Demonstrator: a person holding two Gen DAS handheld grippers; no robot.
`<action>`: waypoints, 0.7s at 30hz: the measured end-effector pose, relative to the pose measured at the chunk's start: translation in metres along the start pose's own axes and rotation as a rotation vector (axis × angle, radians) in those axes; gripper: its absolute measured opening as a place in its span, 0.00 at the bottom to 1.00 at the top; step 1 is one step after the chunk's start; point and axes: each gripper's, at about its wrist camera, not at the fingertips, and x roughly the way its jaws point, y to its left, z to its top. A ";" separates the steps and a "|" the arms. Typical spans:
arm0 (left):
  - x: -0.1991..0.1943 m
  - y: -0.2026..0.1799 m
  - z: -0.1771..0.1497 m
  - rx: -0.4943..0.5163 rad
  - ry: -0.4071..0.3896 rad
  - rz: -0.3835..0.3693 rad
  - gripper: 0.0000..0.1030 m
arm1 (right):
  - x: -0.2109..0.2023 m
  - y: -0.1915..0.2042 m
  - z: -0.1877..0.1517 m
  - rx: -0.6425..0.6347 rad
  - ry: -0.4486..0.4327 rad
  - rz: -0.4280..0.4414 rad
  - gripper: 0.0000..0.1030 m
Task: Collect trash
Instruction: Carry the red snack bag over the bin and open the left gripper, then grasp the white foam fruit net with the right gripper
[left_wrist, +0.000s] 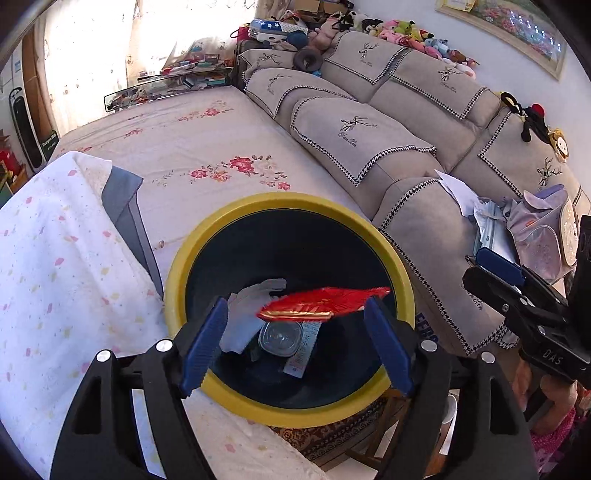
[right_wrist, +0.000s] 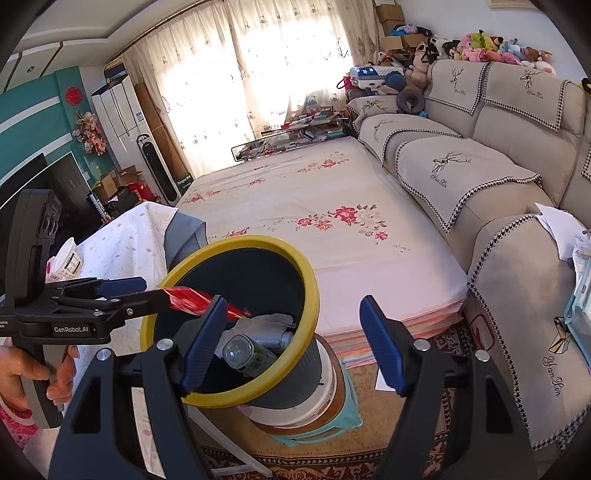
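Note:
A dark bin with a yellow rim (left_wrist: 280, 201) (right_wrist: 258, 240) stands beside the bed on a stack of stools. Inside lie crumpled white paper (left_wrist: 243, 314), a clear plastic bottle (right_wrist: 247, 352) and a printed label strip (left_wrist: 303, 354). My left gripper (left_wrist: 295, 343) (right_wrist: 147, 291) hovers over the bin's mouth, open. A red foil wrapper (left_wrist: 325, 304) (right_wrist: 188, 301) hangs between its blue pads; one end is at the right pad, the left pad is clear of it. My right gripper (right_wrist: 295, 343) (left_wrist: 517, 295) is open and empty, beside the bin.
A bed with a floral sheet (right_wrist: 314, 192) lies behind the bin. A white dotted blanket (left_wrist: 55, 258) is on the left. The beige sofa (left_wrist: 424, 221) holds papers and a lilac backpack (left_wrist: 546, 229). A white paper (right_wrist: 384, 380) lies on the patterned rug.

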 end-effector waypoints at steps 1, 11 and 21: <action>-0.006 0.000 -0.002 -0.002 -0.010 0.004 0.75 | 0.000 0.001 0.000 -0.001 -0.001 0.002 0.68; -0.099 0.030 -0.042 -0.058 -0.131 0.033 0.83 | -0.008 0.034 0.000 -0.049 -0.008 0.019 0.68; -0.216 0.073 -0.110 -0.164 -0.289 0.141 0.95 | -0.007 0.109 -0.005 -0.160 0.019 0.091 0.68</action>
